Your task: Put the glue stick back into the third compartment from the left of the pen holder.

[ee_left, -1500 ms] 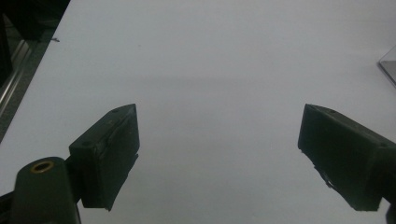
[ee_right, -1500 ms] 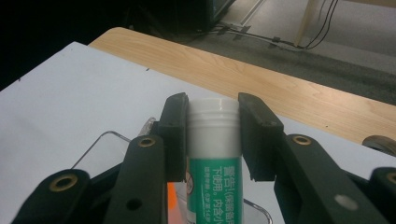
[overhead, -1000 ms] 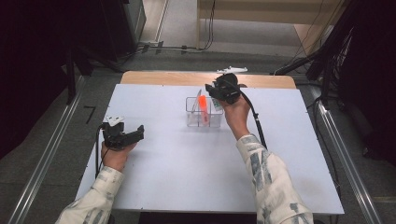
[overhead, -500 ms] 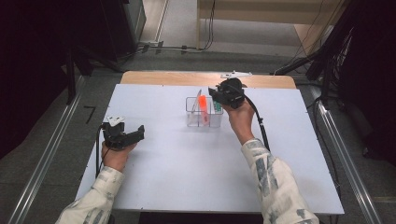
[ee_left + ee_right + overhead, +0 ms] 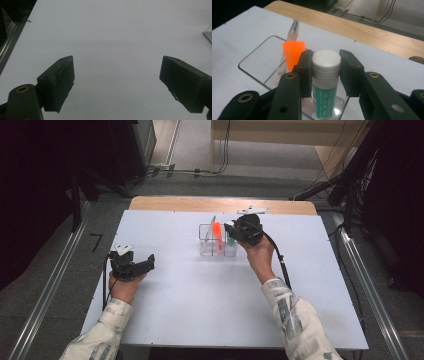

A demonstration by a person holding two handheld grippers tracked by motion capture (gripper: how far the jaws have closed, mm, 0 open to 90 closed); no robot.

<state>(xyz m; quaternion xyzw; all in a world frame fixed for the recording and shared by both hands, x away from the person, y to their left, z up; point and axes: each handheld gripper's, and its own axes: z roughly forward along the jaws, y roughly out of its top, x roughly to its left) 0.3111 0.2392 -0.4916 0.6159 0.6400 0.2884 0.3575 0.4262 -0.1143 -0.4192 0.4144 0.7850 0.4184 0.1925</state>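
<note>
My right gripper (image 5: 235, 231) (image 5: 325, 65) is shut on a glue stick (image 5: 325, 82) with a white cap and a green label, its pads on either side of the cap. The stick (image 5: 231, 241) stands upright in the right end of a clear plastic box (image 5: 205, 247) (image 5: 253, 67) at the far middle of the white table. An orange marker (image 5: 217, 232) (image 5: 292, 53) and a clear pen (image 5: 294, 30) lean in the same box, just left of the stick. My left gripper (image 5: 148, 262) (image 5: 117, 85) rests at the table's left, open, with only bare table between its jaws.
The white table top (image 5: 200, 305) stretches wide in front of the box. A wooden strip (image 5: 190, 203) runs along the far edge. The right gripper's black cable (image 5: 281, 262) trails back beside the forearm. Metal rails (image 5: 45, 295) flank the table on the floor.
The right gripper has moved a little nearer and lower with the glue stick, at the box's right end. The left hand has stayed still.
</note>
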